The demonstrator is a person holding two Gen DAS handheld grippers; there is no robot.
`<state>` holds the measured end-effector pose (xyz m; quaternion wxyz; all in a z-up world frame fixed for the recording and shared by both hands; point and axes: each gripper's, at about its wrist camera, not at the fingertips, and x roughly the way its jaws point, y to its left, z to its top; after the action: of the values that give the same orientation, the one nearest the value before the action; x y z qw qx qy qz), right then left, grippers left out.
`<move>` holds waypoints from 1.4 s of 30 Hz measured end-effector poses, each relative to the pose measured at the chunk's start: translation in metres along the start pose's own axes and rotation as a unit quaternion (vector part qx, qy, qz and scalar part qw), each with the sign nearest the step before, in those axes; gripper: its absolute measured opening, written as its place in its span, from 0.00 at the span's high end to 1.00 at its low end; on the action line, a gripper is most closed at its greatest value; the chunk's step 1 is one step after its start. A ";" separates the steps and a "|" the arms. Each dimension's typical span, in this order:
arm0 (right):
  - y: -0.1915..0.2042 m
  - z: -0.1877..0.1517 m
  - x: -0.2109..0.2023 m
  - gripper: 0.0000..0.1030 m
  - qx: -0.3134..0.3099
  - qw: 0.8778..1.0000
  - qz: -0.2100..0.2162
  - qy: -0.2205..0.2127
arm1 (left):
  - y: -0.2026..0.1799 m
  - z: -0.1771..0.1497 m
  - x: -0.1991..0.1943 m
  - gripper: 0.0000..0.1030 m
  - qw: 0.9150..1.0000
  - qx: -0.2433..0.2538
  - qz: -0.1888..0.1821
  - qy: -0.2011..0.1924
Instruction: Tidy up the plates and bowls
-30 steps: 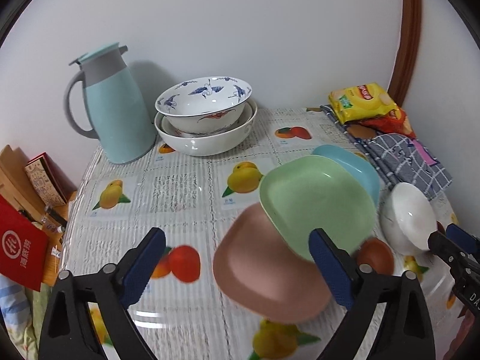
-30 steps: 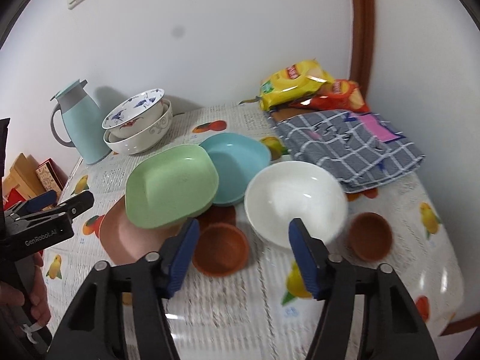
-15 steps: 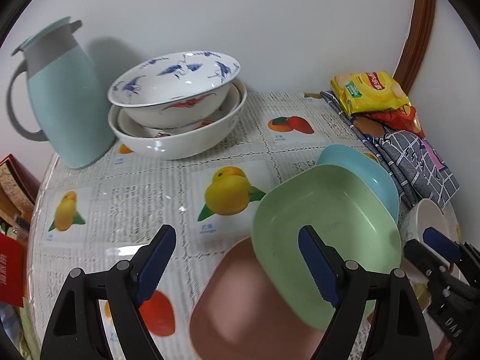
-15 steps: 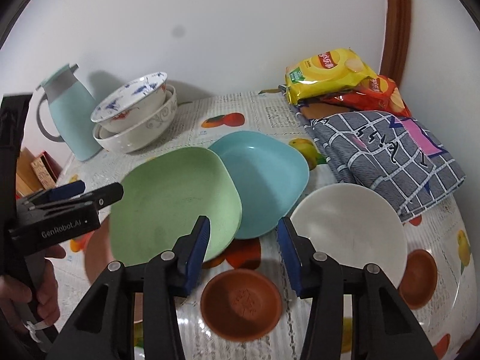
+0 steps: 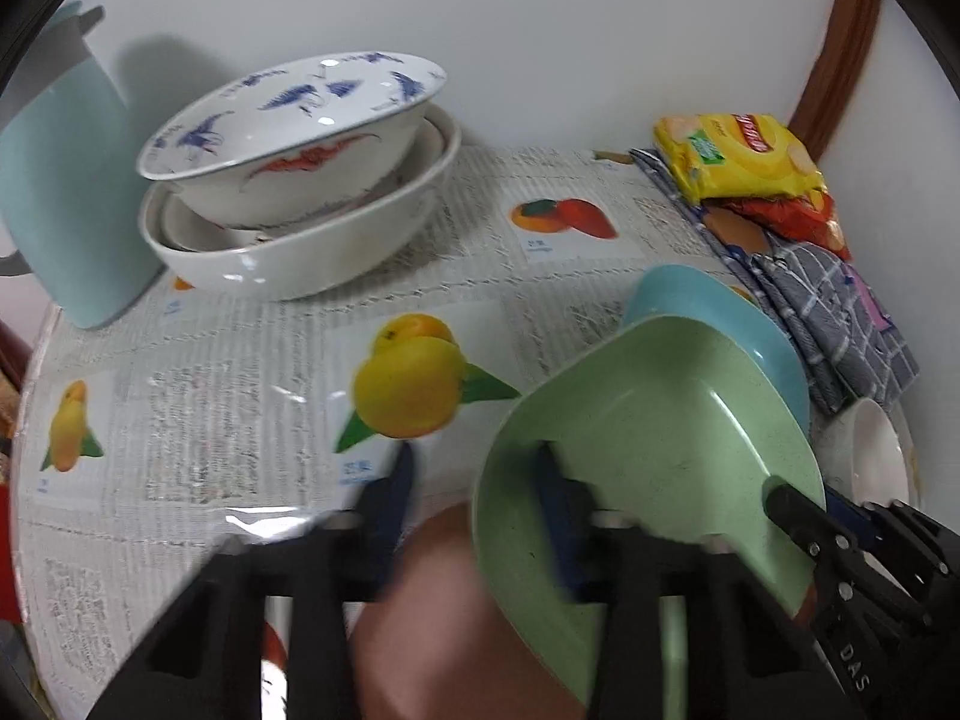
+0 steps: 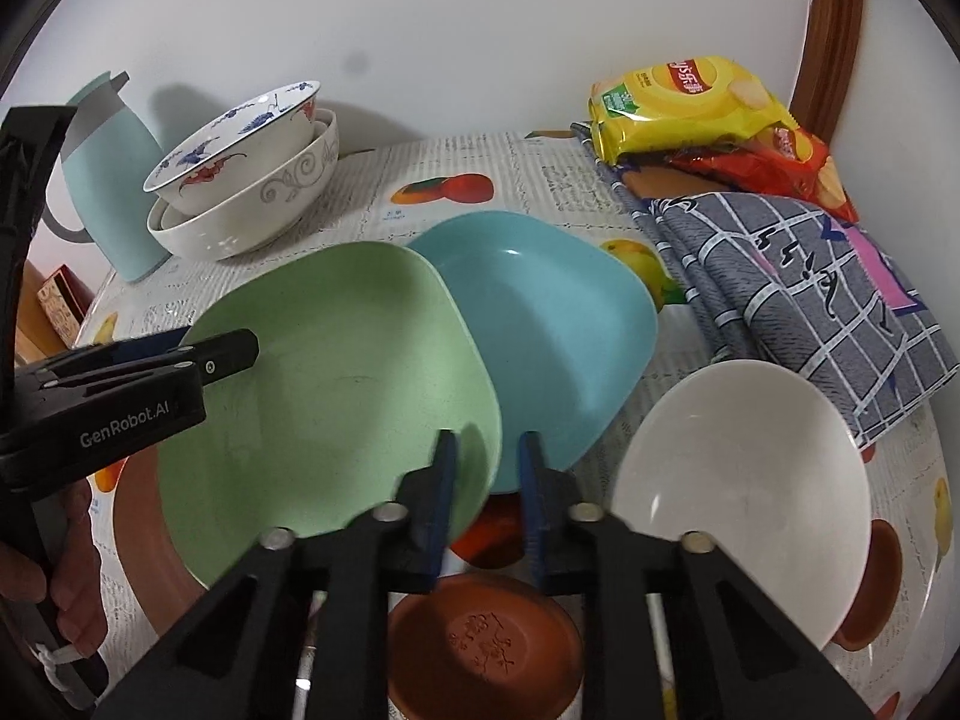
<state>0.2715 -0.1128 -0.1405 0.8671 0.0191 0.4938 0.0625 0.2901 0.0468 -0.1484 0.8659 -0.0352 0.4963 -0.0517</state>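
Both jaws closing on the green plate (image 6: 336, 384), mid-frame, overlapping the pink plate (image 6: 141, 546): left gripper (image 5: 474, 480) straddles its near-left rim, right gripper (image 6: 486, 468) its right edge. Pinch both rims evenly, lift level, clear the blue plate (image 6: 552, 324).

- Stacked bowls (image 6: 240, 180) upper left, beside jug (image 6: 108, 180).
- Three overlapping plates (image 6: 336, 384) at centre.
- Wide bowl (image 6: 744, 480) lower right, below folded cloth (image 6: 798, 276).

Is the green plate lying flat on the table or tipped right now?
Tipped. The green plate leans on the pink plate and overlaps the blue plate, its right side raised. Both grippers' jaws are closing on its rim.
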 end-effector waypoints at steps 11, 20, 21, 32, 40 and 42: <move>-0.004 0.000 -0.015 0.92 0.025 0.999 0.021 -0.017 | 0.000 -0.006 -0.033 0.88 1.000 0.003 -0.006 -0.017; 0.020 -0.019 -0.047 0.92 0.019 0.999 0.037 -0.028 | 0.020 -0.039 -0.074 0.88 1.000 -0.013 0.017 -0.019; 0.024 -0.022 -0.049 0.92 0.016 0.999 0.040 -0.027 | 0.024 -0.044 -0.077 0.88 1.000 -0.017 0.019 -0.018; 0.055 -0.063 -0.058 0.92 -0.005 0.998 0.060 -0.010 | 0.047 -0.093 -0.091 0.88 0.998 -0.050 0.023 -0.008; 0.062 -0.058 -0.050 0.92 -0.020 0.998 0.057 -0.002 | 0.054 -0.095 -0.083 0.88 0.997 -0.069 0.023 -0.001; 0.062 -0.053 -0.046 0.92 -0.025 0.998 0.053 -0.001 | 0.054 -0.090 -0.079 0.88 0.997 -0.071 0.024 0.000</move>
<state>0.1971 -0.0584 -0.1230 0.8635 0.0236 0.4892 0.1209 0.1756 0.1094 -0.1328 0.8623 -0.0848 0.4992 0.0050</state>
